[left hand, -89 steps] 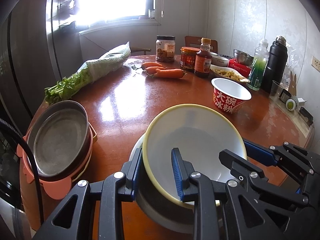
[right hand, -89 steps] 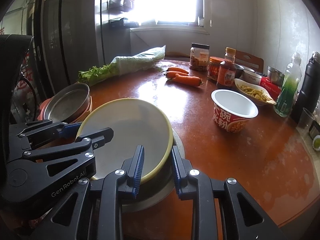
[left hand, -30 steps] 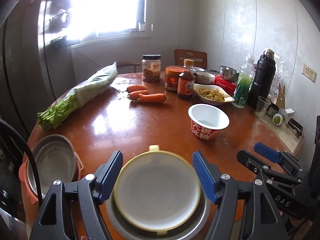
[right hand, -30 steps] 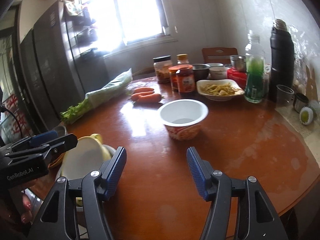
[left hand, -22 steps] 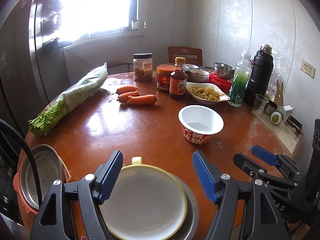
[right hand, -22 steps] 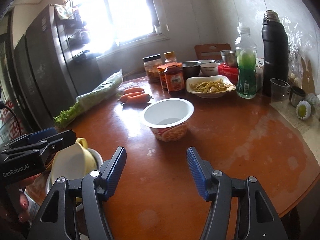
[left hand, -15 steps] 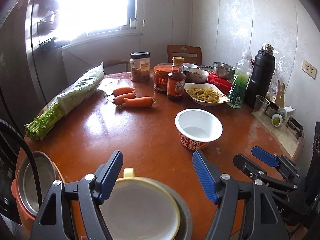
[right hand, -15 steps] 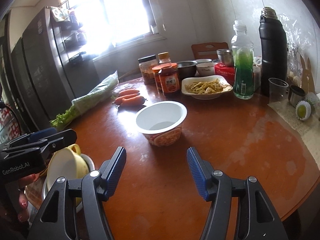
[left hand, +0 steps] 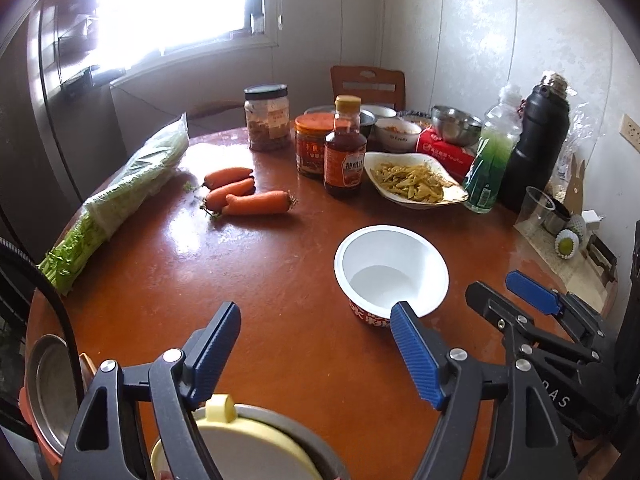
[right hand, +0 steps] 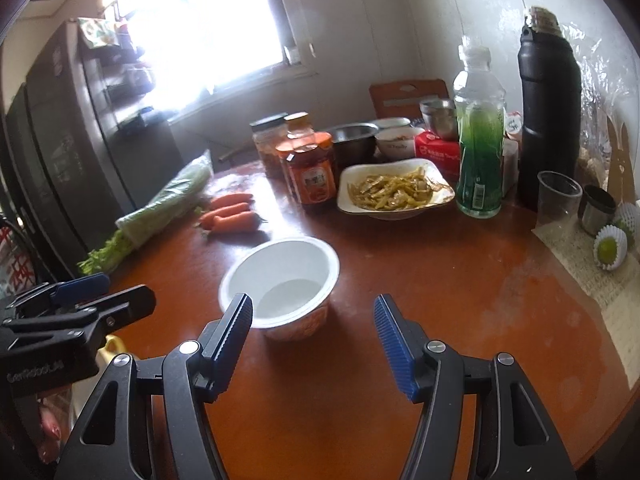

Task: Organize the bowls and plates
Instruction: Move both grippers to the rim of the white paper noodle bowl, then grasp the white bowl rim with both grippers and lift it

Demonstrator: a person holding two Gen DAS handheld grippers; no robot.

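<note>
The left gripper (left hand: 316,352) is drawing back from the yellow-rimmed bowl (left hand: 236,452), which three seconds ago sat tilted between both grippers and now lies flat in the grey dish (left hand: 288,432) at the table's near edge. Its jaws have just been opening wider, with nothing between them. The right gripper (right hand: 312,340) is swinging away toward the white paper noodle bowl (right hand: 280,280), now just ahead of its open jaws.
</note>
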